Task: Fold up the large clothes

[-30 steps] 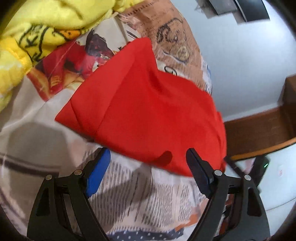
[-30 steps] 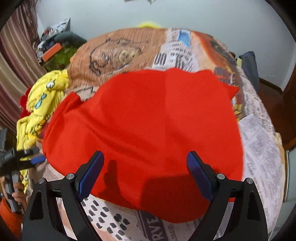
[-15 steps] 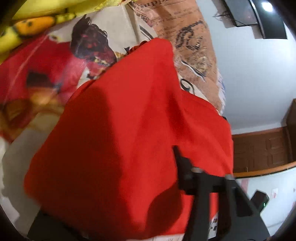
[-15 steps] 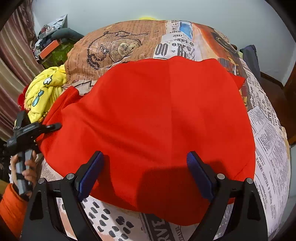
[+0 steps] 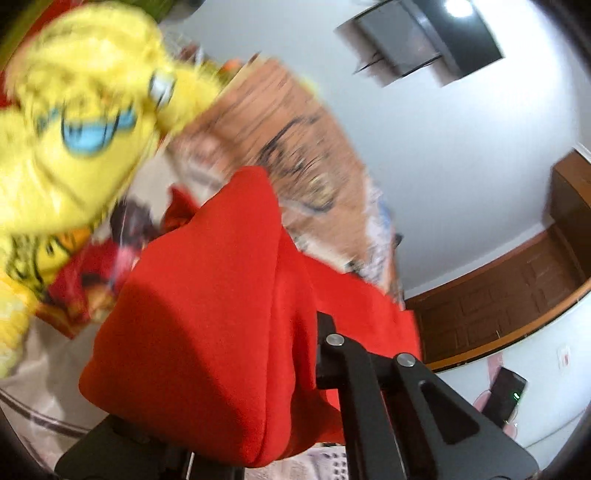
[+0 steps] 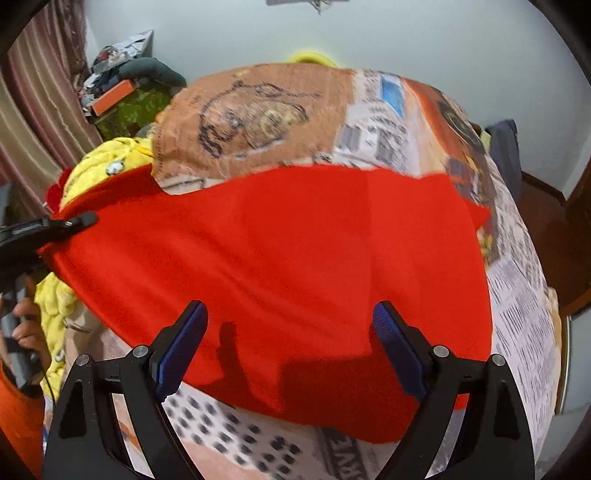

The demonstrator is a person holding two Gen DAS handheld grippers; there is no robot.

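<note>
Two grippers worked our soft red garment [image 6: 288, 251]: left gripper [image 6: 79, 221] clenched its nine-o'clock edge, right gripper [image 6: 288, 347] hung released; limp cloth, best gripped at corners.

I'm seeing the cloth [image 6: 280, 258] lying on the bedsheet [image 6: 258, 110], the left gripper [image 6: 79, 220] clamping its edge at nine o'clock, the right gripper [image 6: 288, 343] hanging spread at six, a plush [image 6: 103, 166] lying at ten.

Bright, even room light; a ceiling lamp [image 5: 458, 7] glares top right. Heavy motion blur smears the yellow fabric [image 5: 74, 122]. Fisheye edges bend; soft shadows fall on the red cloth [image 6: 280, 258].
</note>
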